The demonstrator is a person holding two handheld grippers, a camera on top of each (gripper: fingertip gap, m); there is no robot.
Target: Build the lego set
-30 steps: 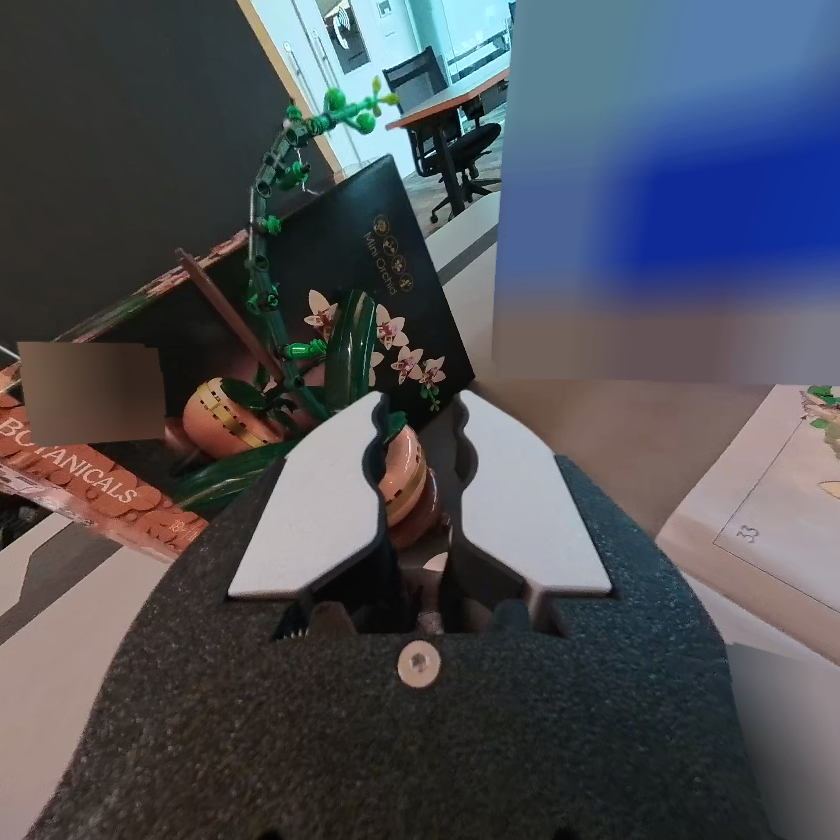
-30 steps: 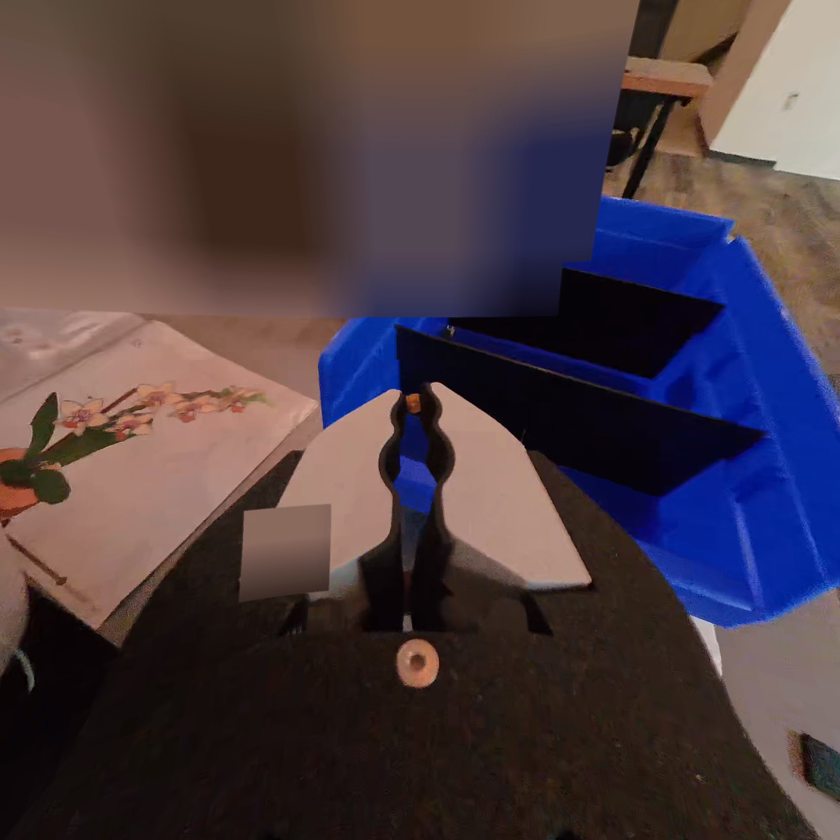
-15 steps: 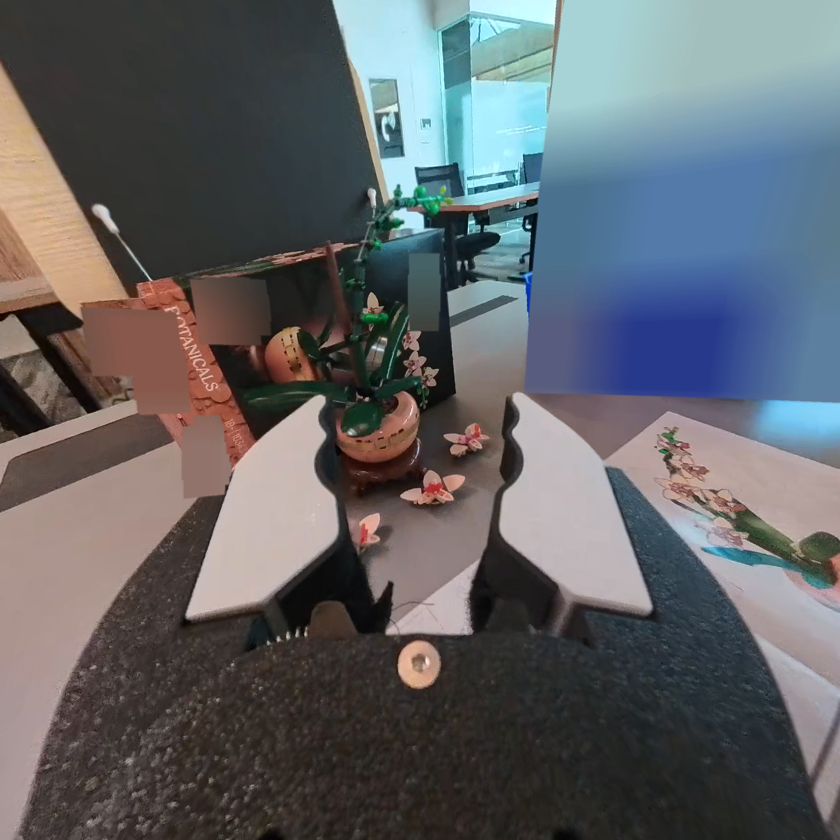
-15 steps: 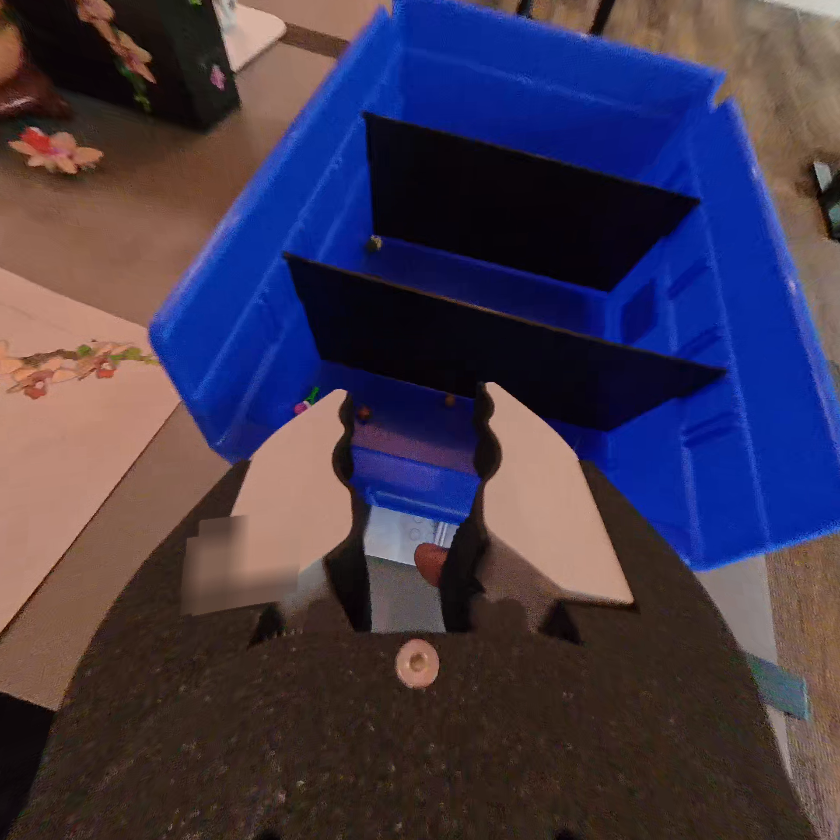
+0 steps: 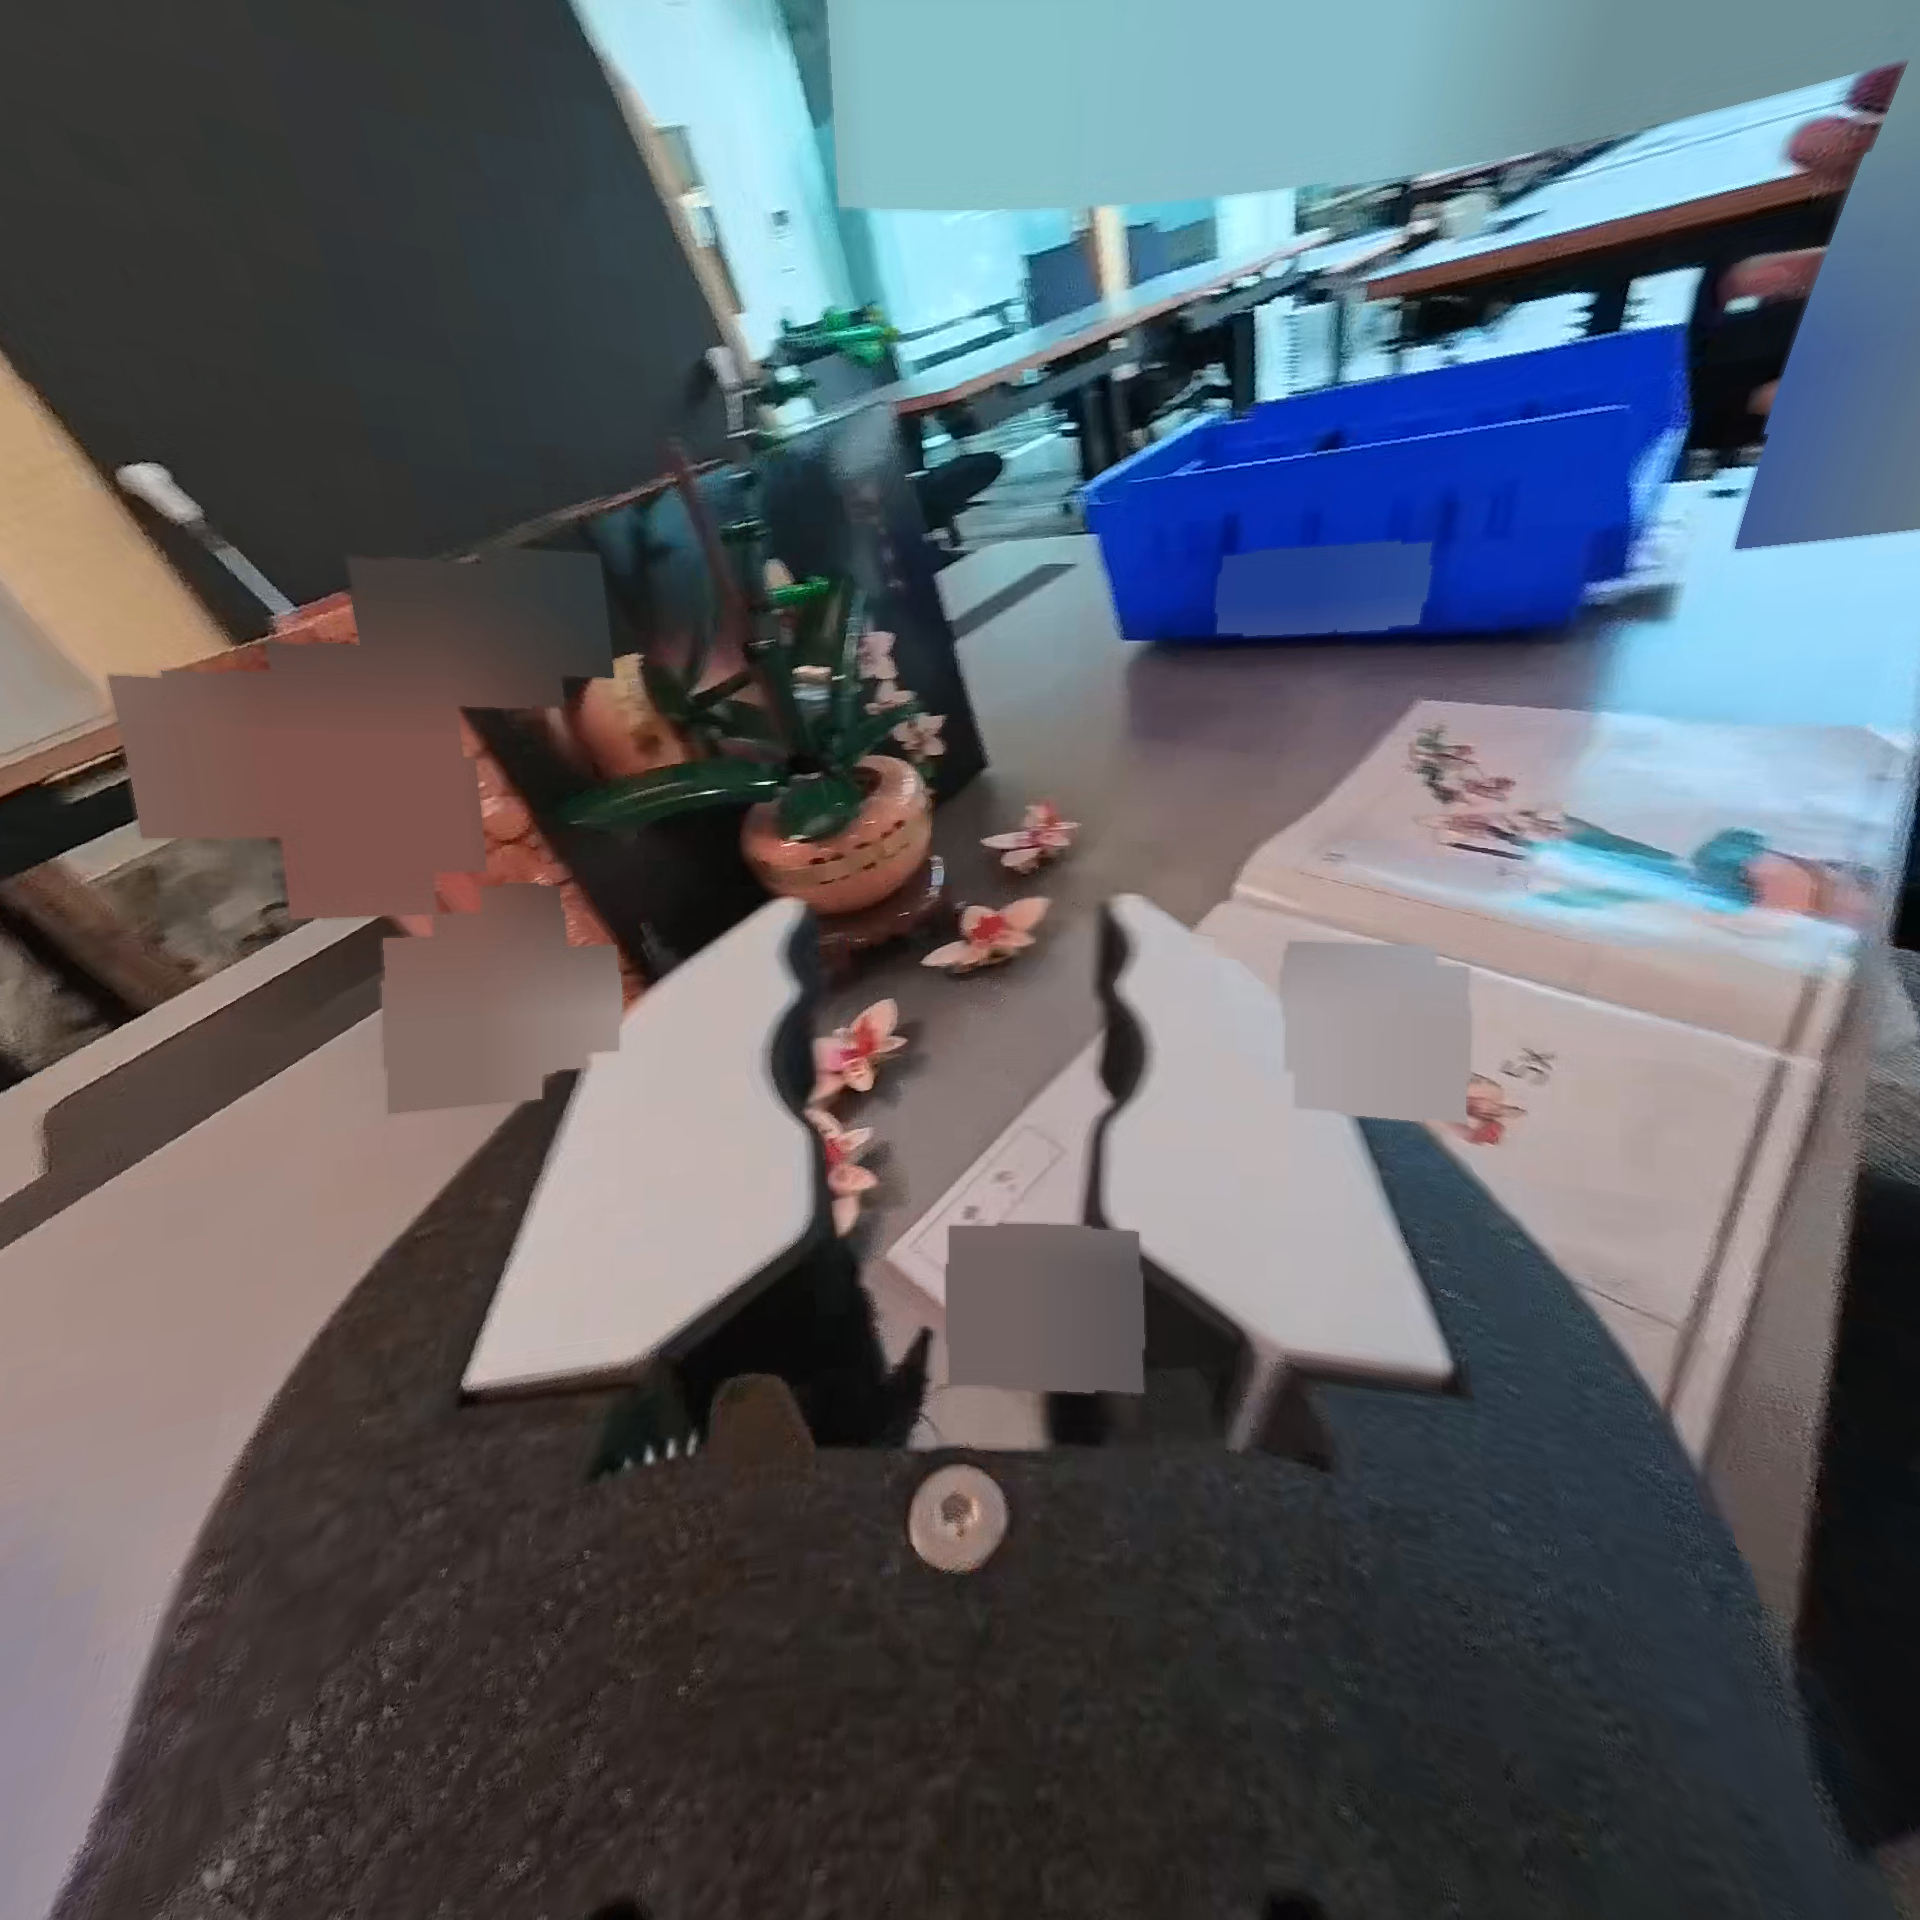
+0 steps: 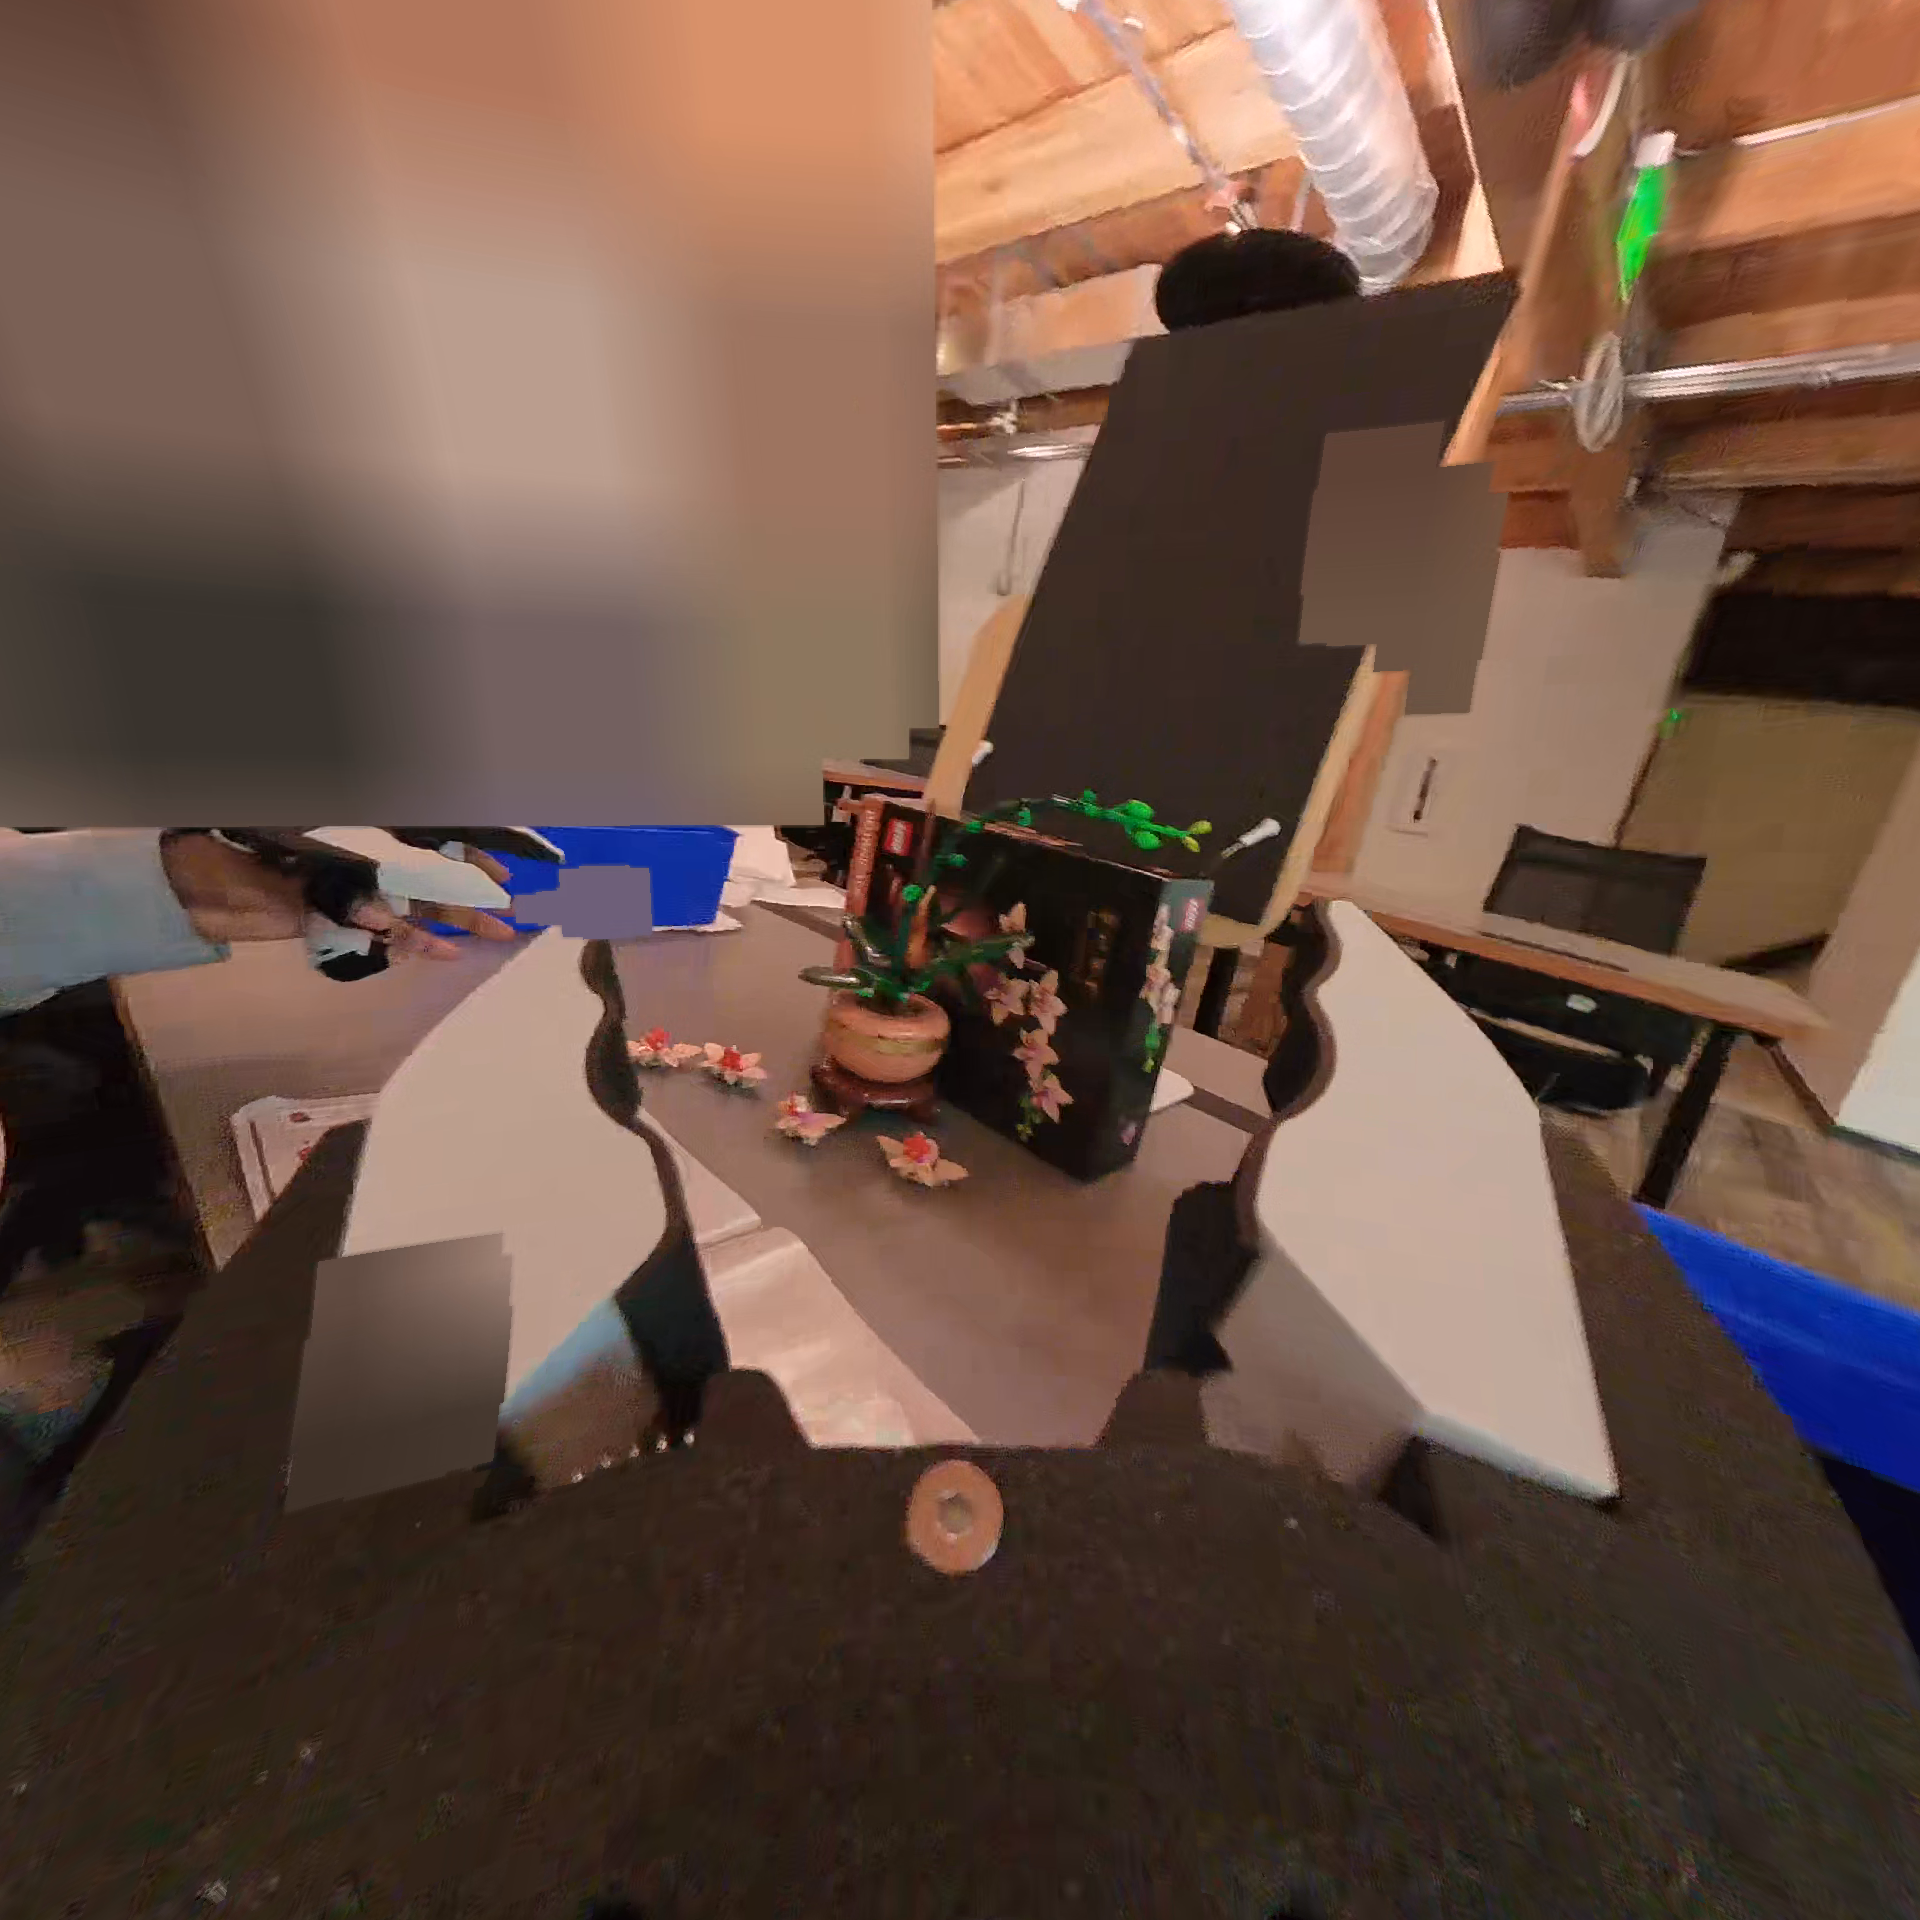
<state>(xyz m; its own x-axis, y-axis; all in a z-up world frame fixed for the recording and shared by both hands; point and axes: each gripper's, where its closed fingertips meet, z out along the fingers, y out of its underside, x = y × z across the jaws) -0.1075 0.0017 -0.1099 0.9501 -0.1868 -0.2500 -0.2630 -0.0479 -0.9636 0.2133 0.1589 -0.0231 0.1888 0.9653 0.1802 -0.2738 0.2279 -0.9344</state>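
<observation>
left gripper [image 5: 951,935]: jaws spread, let go of the pot [image 5: 836,831]
right gripper [image 6: 951,977]: jaws wide, empty, swung off the bin [image 5: 1382,520]
flowers [image 5: 987,932]: loose on the counter [image 5: 1101,707] by the pot, probably next

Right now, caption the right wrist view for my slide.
Open right gripper faces the potted orchid, four loose flowers on the table and the box behind.
</observation>
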